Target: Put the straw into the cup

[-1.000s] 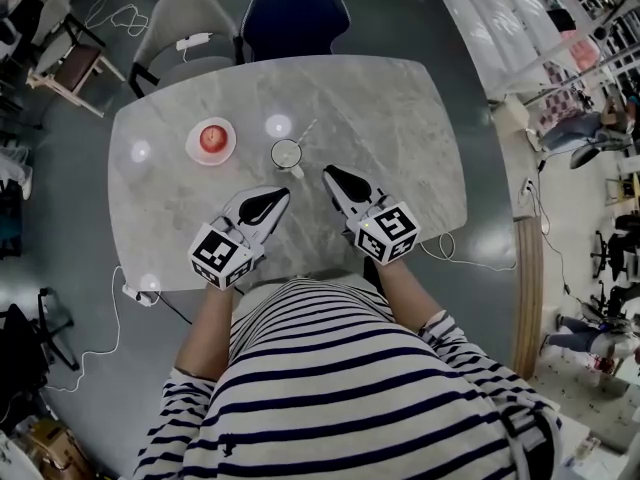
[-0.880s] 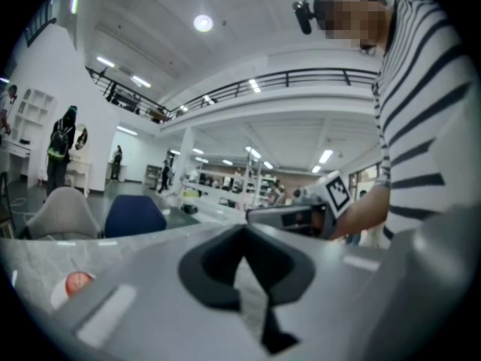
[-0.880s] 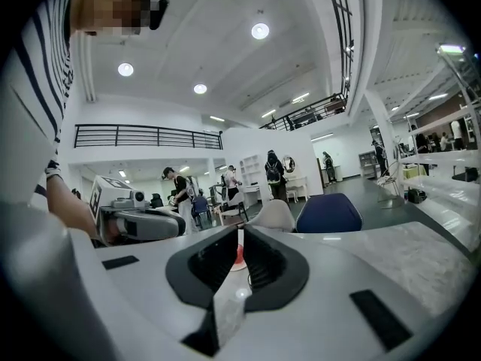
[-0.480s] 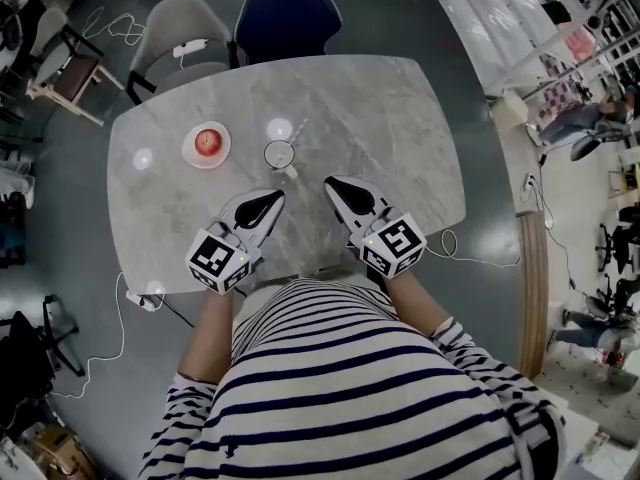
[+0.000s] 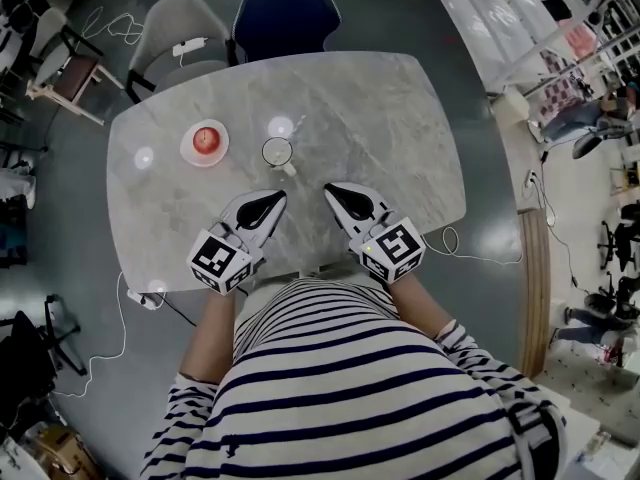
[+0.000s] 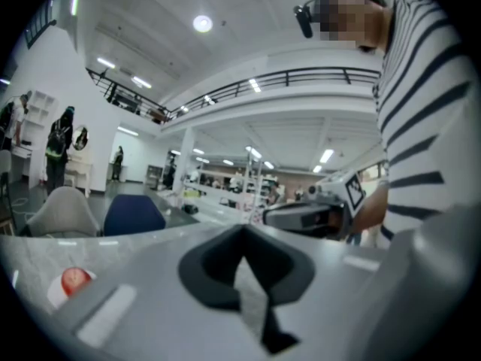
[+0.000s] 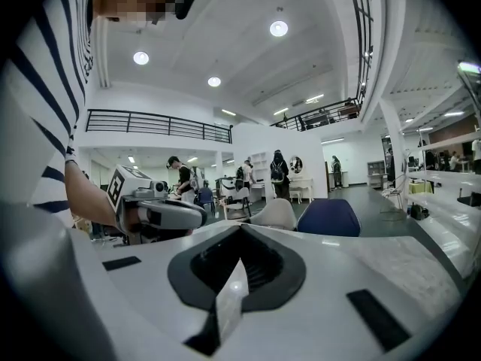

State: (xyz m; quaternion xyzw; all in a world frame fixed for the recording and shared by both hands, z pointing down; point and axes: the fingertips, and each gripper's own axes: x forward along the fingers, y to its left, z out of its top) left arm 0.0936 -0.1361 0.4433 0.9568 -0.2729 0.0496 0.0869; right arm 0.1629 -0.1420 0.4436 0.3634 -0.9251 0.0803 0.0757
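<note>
A white cup (image 5: 277, 152) stands on the marble table (image 5: 400, 138), handle toward me. A thin pale straw (image 5: 296, 126) shows faintly at its far right rim; whether its end sits inside the cup I cannot tell. My left gripper (image 5: 280, 196) is shut and empty, just short of the cup on the near side. My right gripper (image 5: 329, 188), near and right of the cup, has just been closing and is shut with nothing between its jaws. Each gripper view shows only its own closed jaws (left gripper (image 6: 244, 229), right gripper (image 7: 240, 229)); the cup is hidden there.
A red apple (image 5: 204, 140) lies on a small plate (image 5: 187, 151) left of the cup; the apple (image 6: 74, 280) also shows in the left gripper view. Two chairs (image 5: 285, 18) stand at the table's far edge. A cable (image 5: 470, 253) hangs off the near right corner.
My right gripper has drawn back from the cup toward me. The left gripper has stayed where it was.
</note>
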